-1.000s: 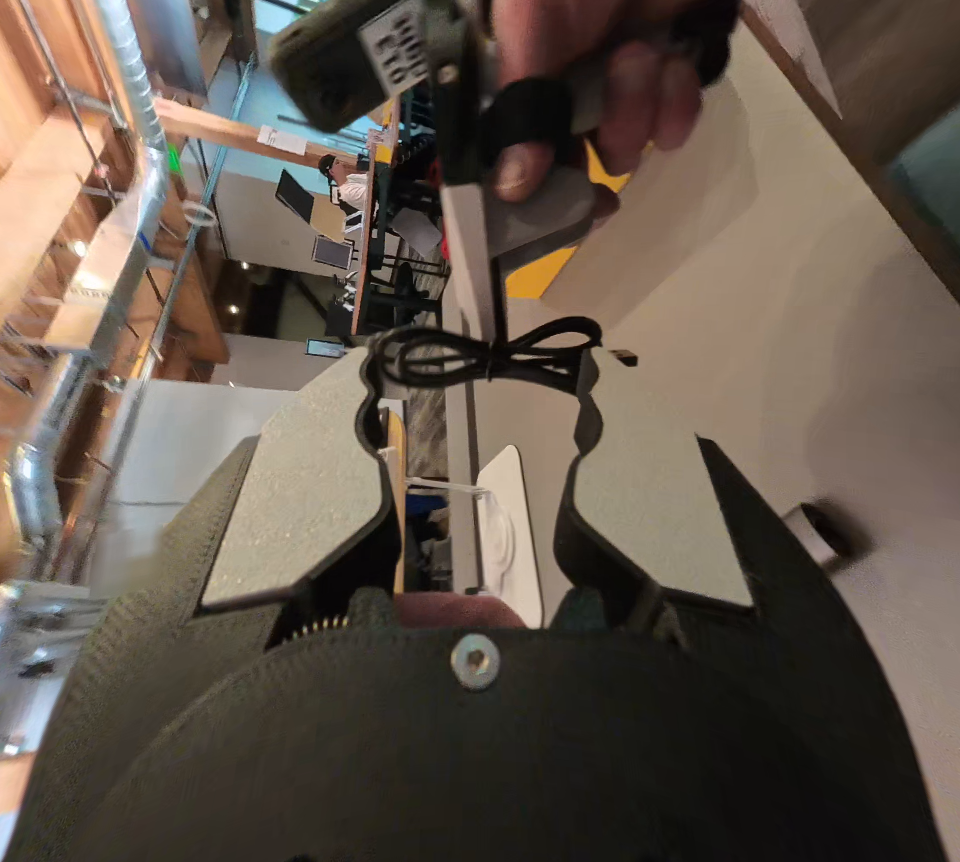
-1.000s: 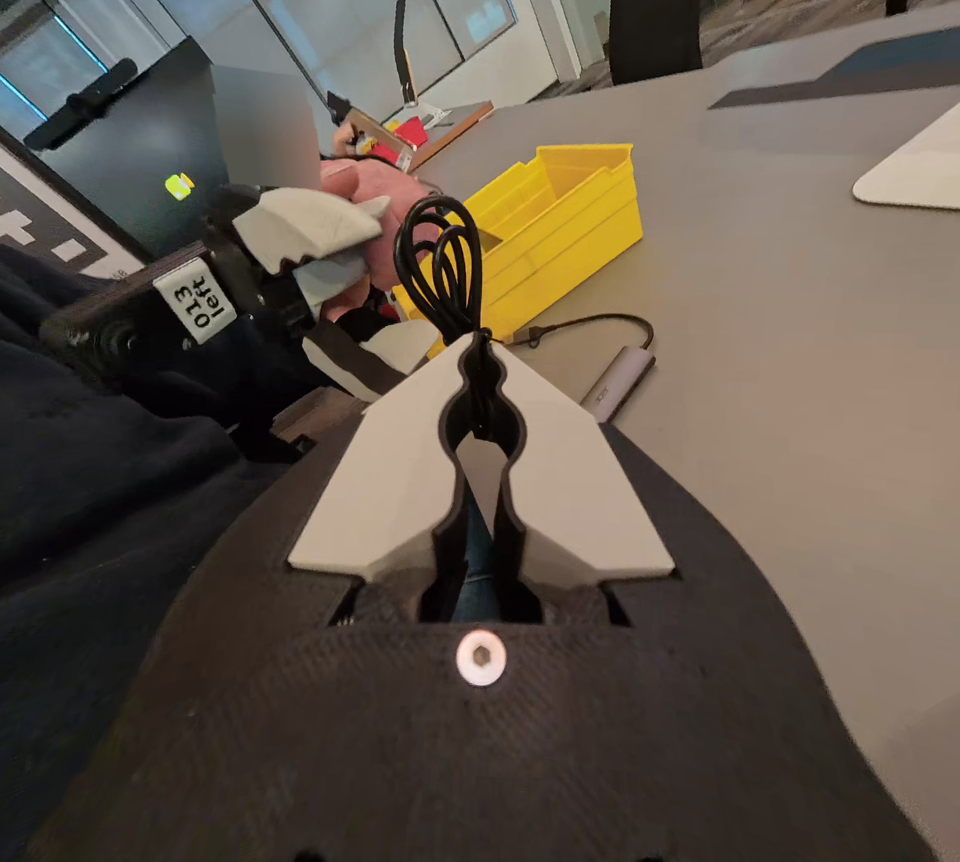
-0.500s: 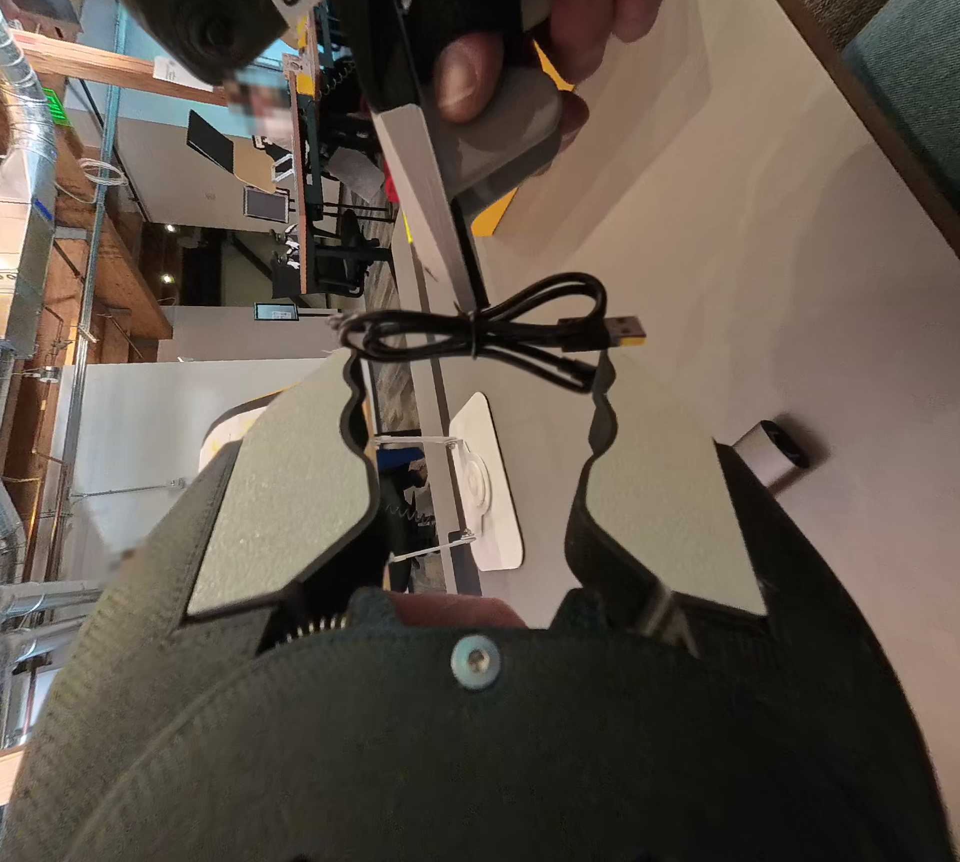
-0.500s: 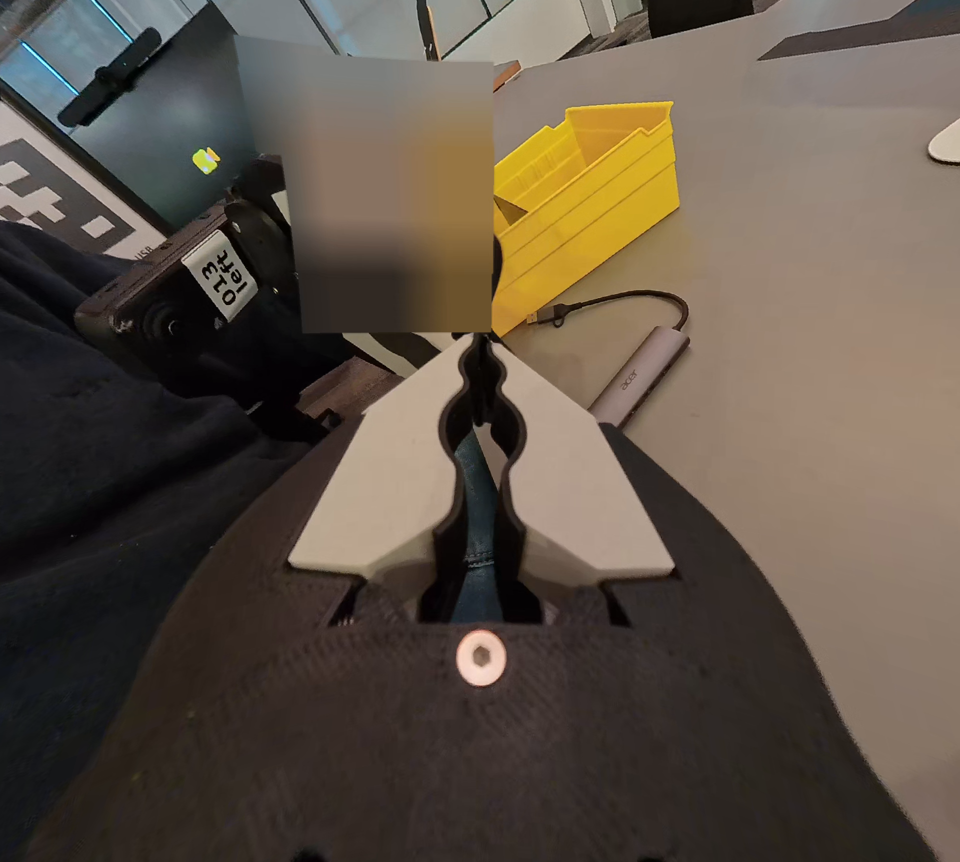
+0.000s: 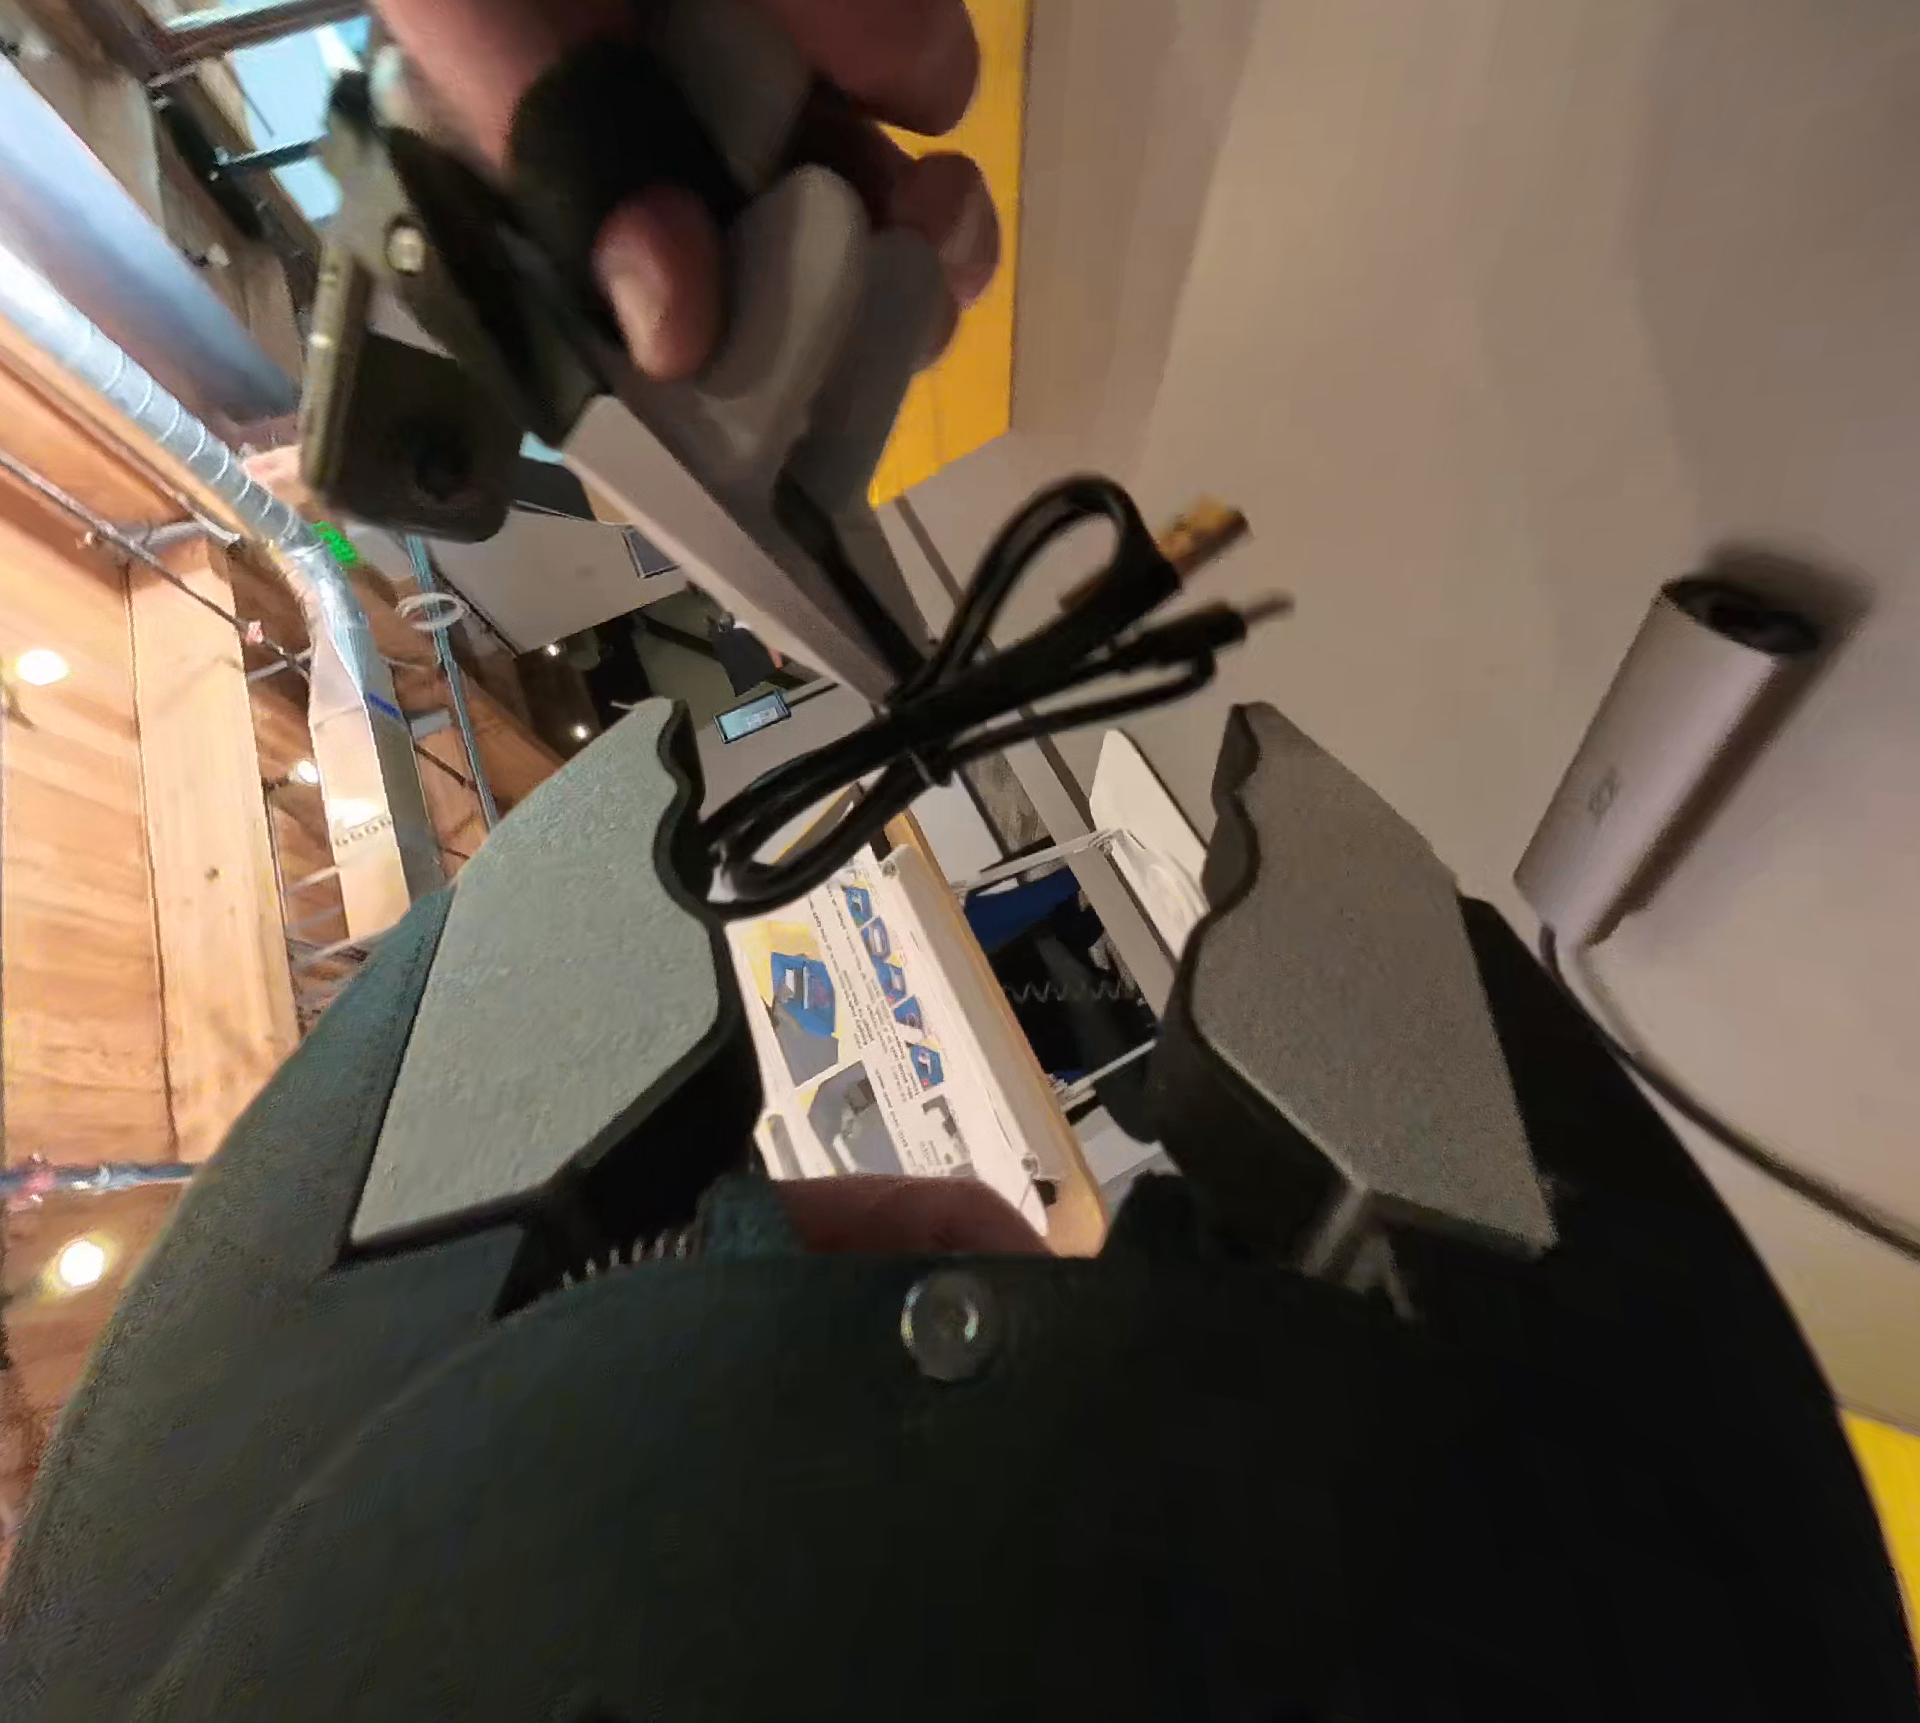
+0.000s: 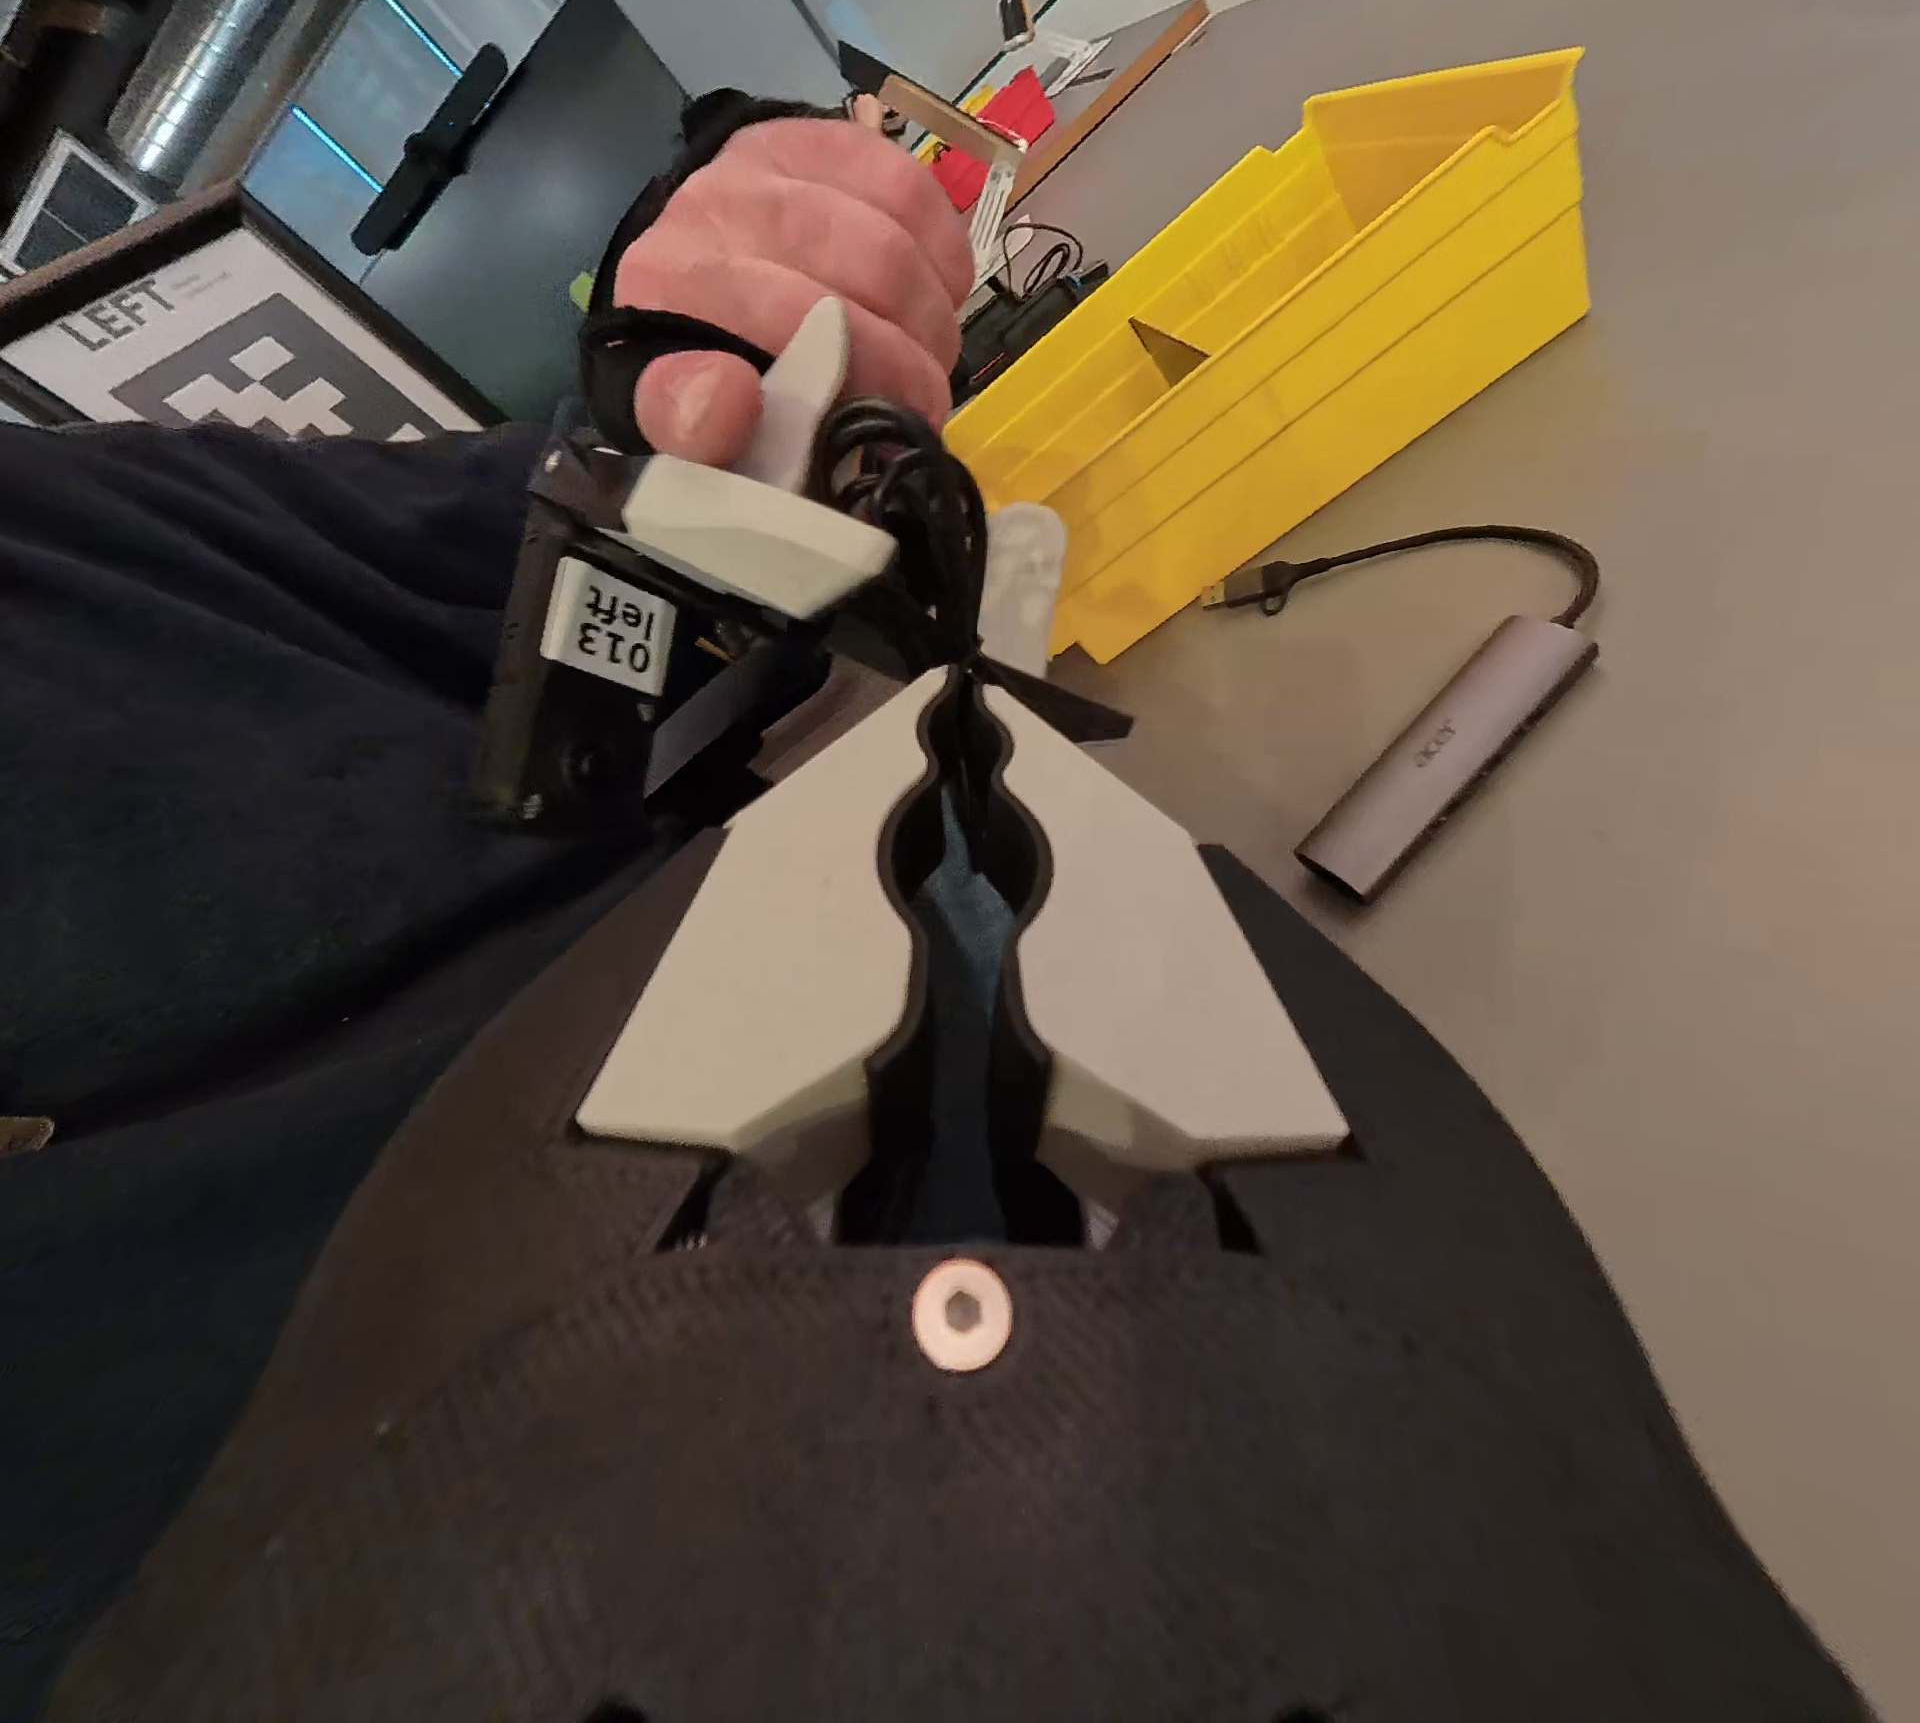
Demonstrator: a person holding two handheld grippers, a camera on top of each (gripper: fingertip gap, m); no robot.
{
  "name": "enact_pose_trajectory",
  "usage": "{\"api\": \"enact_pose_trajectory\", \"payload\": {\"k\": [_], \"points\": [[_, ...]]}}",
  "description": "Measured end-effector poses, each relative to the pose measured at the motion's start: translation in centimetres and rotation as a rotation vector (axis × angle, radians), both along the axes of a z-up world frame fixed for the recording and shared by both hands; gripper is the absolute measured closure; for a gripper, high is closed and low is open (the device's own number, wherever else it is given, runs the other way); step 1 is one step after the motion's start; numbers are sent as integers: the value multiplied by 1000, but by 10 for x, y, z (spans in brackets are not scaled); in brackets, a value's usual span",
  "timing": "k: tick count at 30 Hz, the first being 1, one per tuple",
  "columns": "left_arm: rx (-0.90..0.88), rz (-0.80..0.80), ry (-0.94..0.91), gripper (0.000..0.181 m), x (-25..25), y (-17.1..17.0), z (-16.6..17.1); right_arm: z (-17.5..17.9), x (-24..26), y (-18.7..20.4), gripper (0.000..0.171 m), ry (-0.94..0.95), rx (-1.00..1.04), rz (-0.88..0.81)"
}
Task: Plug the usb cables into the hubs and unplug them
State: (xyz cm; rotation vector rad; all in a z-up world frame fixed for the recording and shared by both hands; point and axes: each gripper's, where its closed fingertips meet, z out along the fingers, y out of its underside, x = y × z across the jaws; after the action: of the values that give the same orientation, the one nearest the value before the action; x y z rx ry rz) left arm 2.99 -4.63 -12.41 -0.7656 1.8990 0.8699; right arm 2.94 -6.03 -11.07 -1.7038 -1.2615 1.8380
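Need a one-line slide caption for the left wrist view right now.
Open left gripper faces a bundled black USB cable pinched by the right gripper, above a grey hub.

The bundled USB cable (image 5: pixel 997 697) is black with a gold-toned plug. The hub (image 6: pixel 1455 754) is silver-grey, its lead black. The bin (image 6: pixel 1351 354) is bright yellow. The desk (image 6: pixel 1714 1102) is plain grey. Both claws have pale grey fingers (image 6: pixel 790 946) on black bodies.

tongs (image 6: pixel 961 686): 2 | cable bundle (image 5: pixel 966 717): 1 | hub (image 6: pixel 1449 754): 1 | yellow bin (image 6: pixel 1340 385): 1 | hands (image 6: pixel 800 260): 2
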Motion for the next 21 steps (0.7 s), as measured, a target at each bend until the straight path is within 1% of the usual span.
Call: {"api": "enact_pose_trajectory", "payload": {"k": [1,4,5,6,7,9,13,14,15,16,17,18,19,21], "points": [[13,-8,23,91,-3,2,0,1,-1,-2,171,6,-5,8],[99,-41,-20,123,-1,7,14,3,-4,-5,171,19,-12,8],[129,-54,-53,137,1,7,19,4,-4,-4,171,25,-12,0],[137,-44,-107,146,2,8,25,6,-4,-5,171,36,-16,-1],[98,-12,-162,151,1,11,25,8,-3,-4,171,48,-18,-4],[30,32,-272,154,0,13,26,11,-2,-3,171,64,-5,-16],[-224,119,-582,159,0,17,28,22,0,0,171,122,31,-40],[-318,137,-656,163,2,16,26,25,0,1,171,139,46,-49],[-422,159,-750,171,3,15,28,26,0,2,171,148,77,-62],[-549,173,-855,172,5,13,30,28,1,3,171,162,109,-70],[-699,187,-929,172,7,10,29,31,2,3,171,183,143,-79],[-809,202,-994,172,8,9,29,32,3,4,171,187,189,-94],[-878,206,-1049,173,8,8,30,32,3,5,171,181,233,-103],[-961,218,-1041,173,12,3,23,33,3,5,171,180,285,-114]]}}
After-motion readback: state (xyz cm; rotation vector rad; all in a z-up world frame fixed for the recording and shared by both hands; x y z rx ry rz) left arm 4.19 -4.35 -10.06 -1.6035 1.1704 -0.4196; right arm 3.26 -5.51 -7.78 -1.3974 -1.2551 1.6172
